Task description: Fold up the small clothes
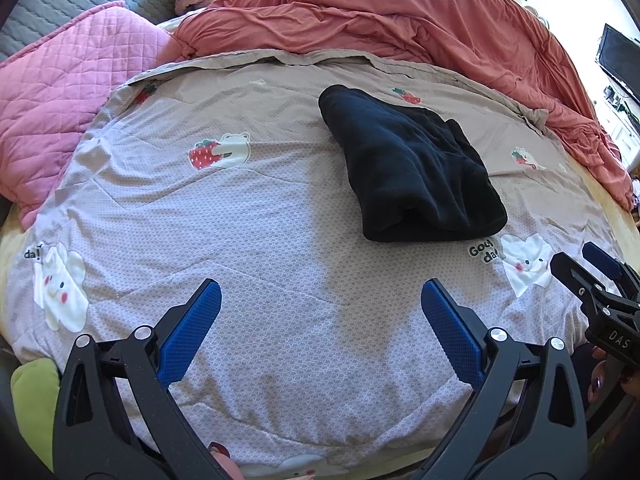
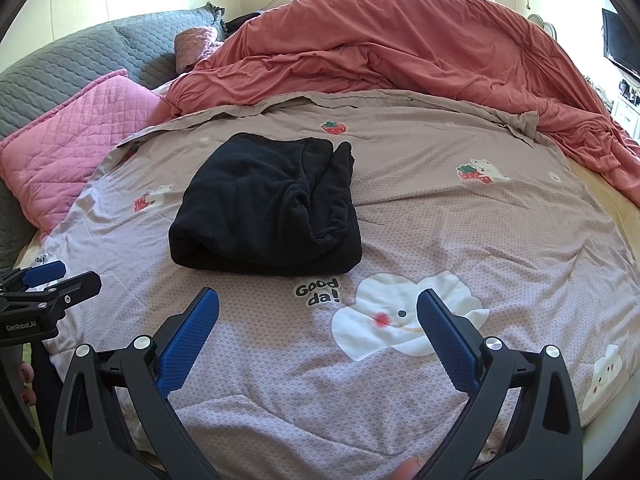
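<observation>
**Dark garment sits folded on the bed, both grippers hang back empty**

Widest thing first: the bed, spread with a mauve printed quilt of strawberries and cartoon faces, and a big rumpled coral duvet heaped along the far side. To the left, a pink quilted pillow leans against a grey quilted headboard.

And there's the piece that matters, the black garment, lying in the middle of the quilt as a thick, layered bundle, rolled edge toward us, looser flaps bunched at its right. It looks soft and fleecy, probably light, floppy rather than stiff, likely to sag and slide open if lifted by a single layer. My call: take it at the two near corners of the rolled edge, pinching all layers together, or at the loose right flap to tidy it flat.

No baskets, boxes or drawers in sight, so nothing holding anything.

Now the tools. The left gripper hovers low over bare quilt, blue-padded fingers spread wide, nothing between them, garment well ahead and to its right. The right gripper is the same story: fingers parted, empty, garment just ahead and slightly left
</observation>
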